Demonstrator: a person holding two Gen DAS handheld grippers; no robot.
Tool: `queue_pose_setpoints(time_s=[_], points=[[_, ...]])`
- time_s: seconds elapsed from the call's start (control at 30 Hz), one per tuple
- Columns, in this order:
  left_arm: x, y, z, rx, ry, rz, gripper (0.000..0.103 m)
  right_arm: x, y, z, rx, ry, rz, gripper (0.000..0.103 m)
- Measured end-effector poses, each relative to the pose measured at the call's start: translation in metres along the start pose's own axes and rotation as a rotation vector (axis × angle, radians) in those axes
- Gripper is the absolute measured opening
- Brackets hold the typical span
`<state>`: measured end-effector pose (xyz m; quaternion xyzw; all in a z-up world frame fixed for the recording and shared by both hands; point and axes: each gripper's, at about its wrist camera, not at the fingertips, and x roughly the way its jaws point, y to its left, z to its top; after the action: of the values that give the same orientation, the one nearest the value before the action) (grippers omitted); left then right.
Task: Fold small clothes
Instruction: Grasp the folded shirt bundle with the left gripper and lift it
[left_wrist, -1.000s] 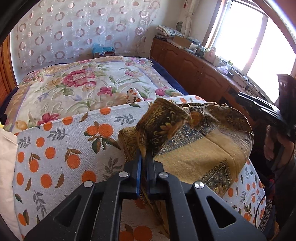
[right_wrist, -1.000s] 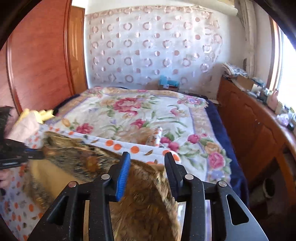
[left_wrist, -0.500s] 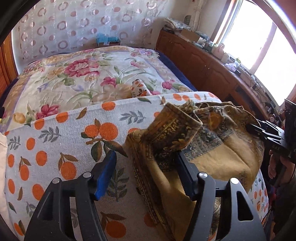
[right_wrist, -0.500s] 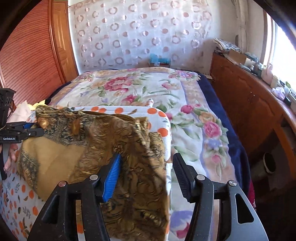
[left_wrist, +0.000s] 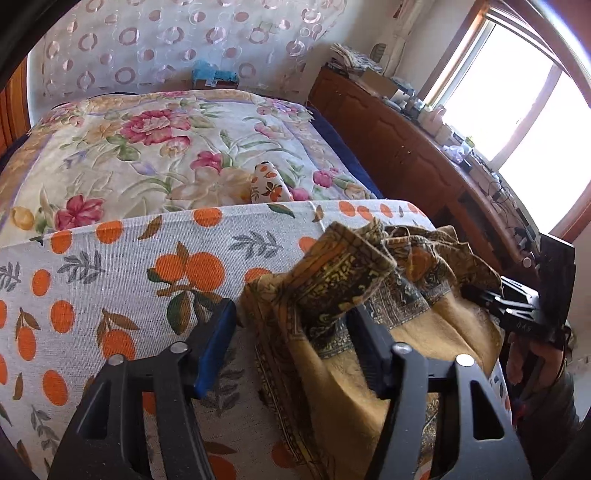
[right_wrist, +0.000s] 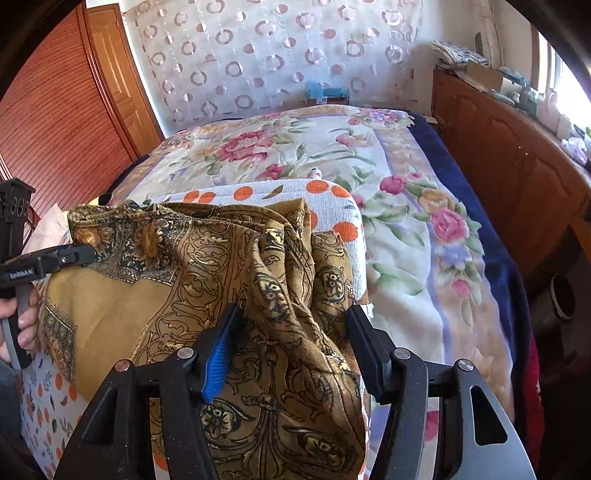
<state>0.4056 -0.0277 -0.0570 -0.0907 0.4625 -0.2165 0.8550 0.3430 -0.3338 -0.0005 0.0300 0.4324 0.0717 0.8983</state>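
A mustard and dark patterned cloth (left_wrist: 413, 332) lies bunched on the orange-print white sheet (left_wrist: 110, 280). My left gripper (left_wrist: 291, 325) is open, its jaws standing either side of the cloth's raised left corner, which rests loose between them. My right gripper (right_wrist: 291, 328) is open over the cloth's (right_wrist: 221, 266) rumpled right edge, jaws wide either side of a fold. The right gripper also shows in the left wrist view (left_wrist: 476, 295) at the cloth's far right. The left gripper shows in the right wrist view (right_wrist: 83, 253) at the cloth's left corner.
A floral quilt (left_wrist: 147, 147) covers the bed behind the sheet. A small rolled orange-print item (left_wrist: 267, 182) lies on the quilt. A wooden cabinet (right_wrist: 517, 166) with clutter runs along the right under the window. A wooden wardrobe (right_wrist: 62, 118) stands left.
My left gripper opened and let go of the cloth corner, which now sits loose between its jaws. My right gripper lowered onto the cloth's right edge, still open.
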Motion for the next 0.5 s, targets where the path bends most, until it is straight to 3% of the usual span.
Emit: queue_pose_setpoints(time_s=[0.17,0.37,0.4,0.5], points=[[0.004,-0.004,0.002,0.008,0.004,0.003,0.045,0.005,0.002,0.003,0.009,0.005,0.008,0.062],[0.004,-0.012,0.001,0.04,0.008,0.009,0.021,0.007,0.01,-0.001,-0.016,-0.005,-0.002,0.063],[0.003,-0.016,0.0,0.061,0.004,0.023,0.018,0.007,0.011,-0.002,-0.026,-0.007,0.02,0.054],[0.001,-0.025,-0.002,0.101,-0.007,0.049,0.012,0.007,0.012,-0.004,-0.042,-0.011,0.043,0.046]])
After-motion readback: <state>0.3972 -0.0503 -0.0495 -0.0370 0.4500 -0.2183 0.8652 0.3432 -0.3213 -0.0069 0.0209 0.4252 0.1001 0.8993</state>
